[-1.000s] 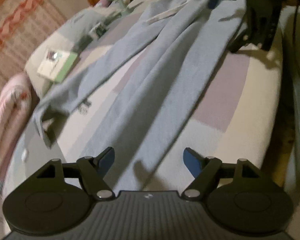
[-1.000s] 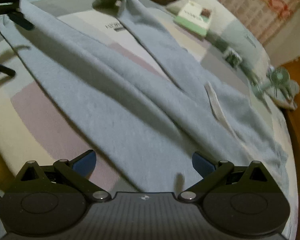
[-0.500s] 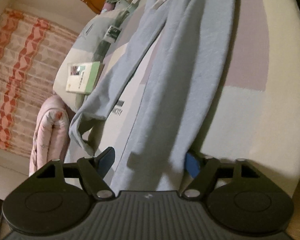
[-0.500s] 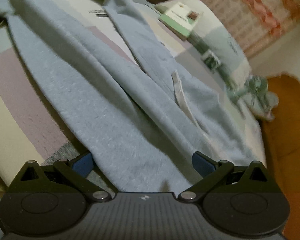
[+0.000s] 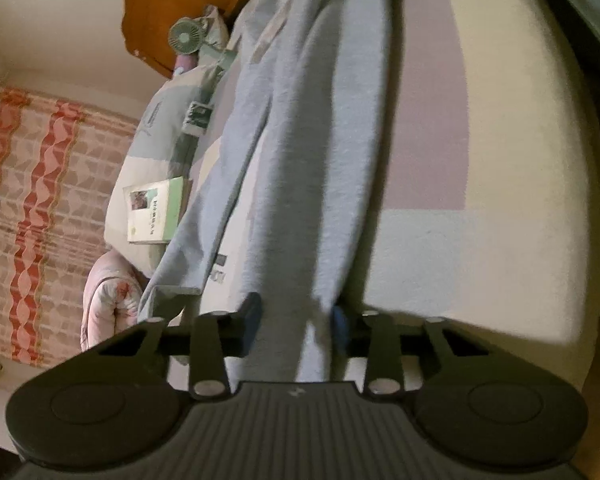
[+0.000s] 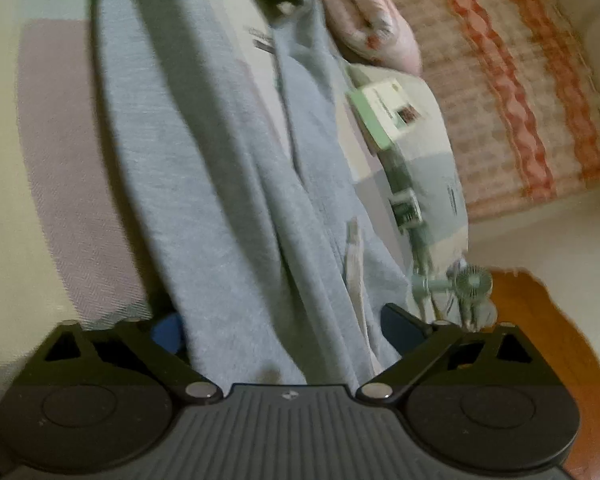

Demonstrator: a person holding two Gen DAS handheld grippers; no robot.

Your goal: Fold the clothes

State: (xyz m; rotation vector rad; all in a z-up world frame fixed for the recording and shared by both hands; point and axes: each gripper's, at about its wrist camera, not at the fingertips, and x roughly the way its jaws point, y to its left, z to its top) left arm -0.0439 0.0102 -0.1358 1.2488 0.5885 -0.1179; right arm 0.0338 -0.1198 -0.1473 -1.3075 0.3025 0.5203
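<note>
trousers (image 5: 320, 168) newly between closing jaws

A home bedroom: a bed (image 5: 500, 160) with a patchwork cover, pillow (image 5: 148, 168), book (image 5: 154, 210), and patterned curtain (image 5: 32, 220).

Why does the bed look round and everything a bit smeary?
Left wrist view: the fisheye lens bends the bed into a bulge, and the room is dim. Right wrist view: motion blur smears the curtain and small fan.
</note>
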